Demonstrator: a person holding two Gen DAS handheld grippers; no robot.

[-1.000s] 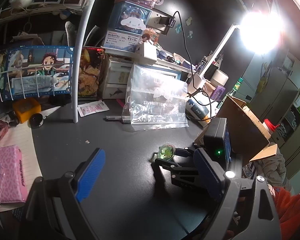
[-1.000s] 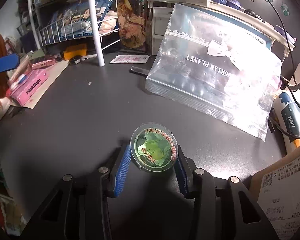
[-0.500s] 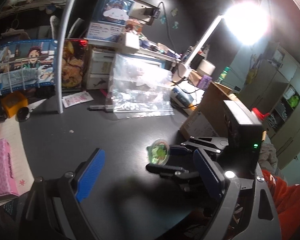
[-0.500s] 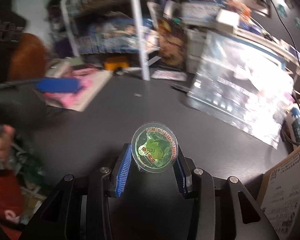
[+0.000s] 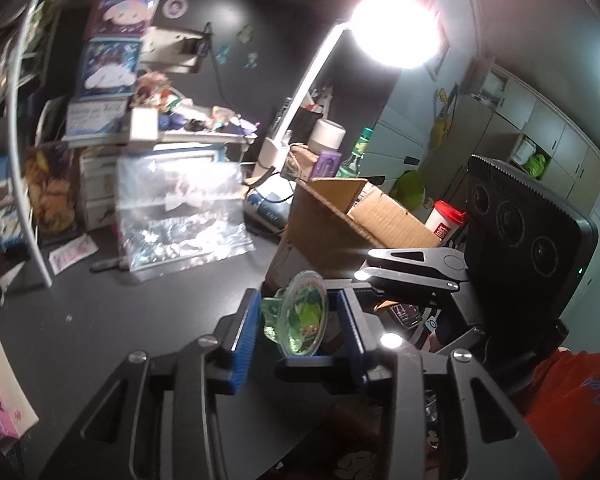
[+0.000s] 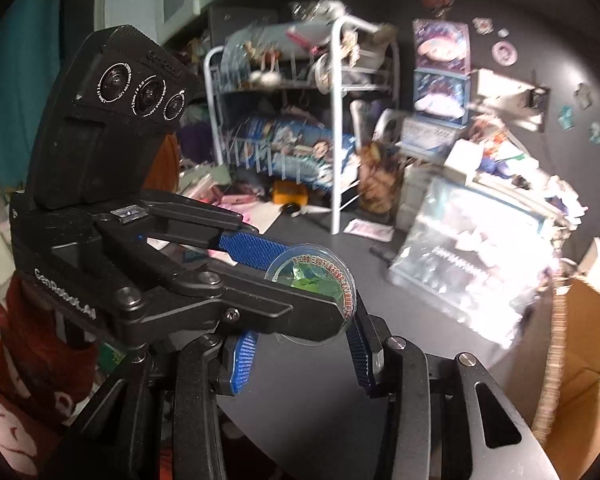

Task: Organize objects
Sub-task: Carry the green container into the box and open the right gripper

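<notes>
Left wrist view: my left gripper (image 5: 296, 330) has its jaws drawn in around the small green jelly cup (image 5: 300, 316), which sits on edge between the blue pads (image 5: 244, 336). The jaws have just been closing, with the cup between them. The left pad appears to meet the cup's base; contact at the right pad is hidden behind my right gripper's finger.

My right gripper (image 6: 300, 344) is clamped on the same cup (image 6: 312, 280); its pads flank the clear body below the printed foil lid. In the right wrist view, the left gripper's fingers (image 6: 256, 248) cross in from the side, one above the lid and one over the cup's front.

Location: the cup is held in the air above the dark desk (image 5: 100, 320), between both tools, near the open cardboard box (image 5: 332, 228).

Progress, as judged: the cup is picked up, and a hand-over from right to left looks under way but incomplete, since the right has not let go. Placement is outstanding. The clear zip bag (image 5: 180, 216) stands against the shelf unit and the clutter by the white wire rack (image 6: 336, 128) remains unsorted.
</notes>
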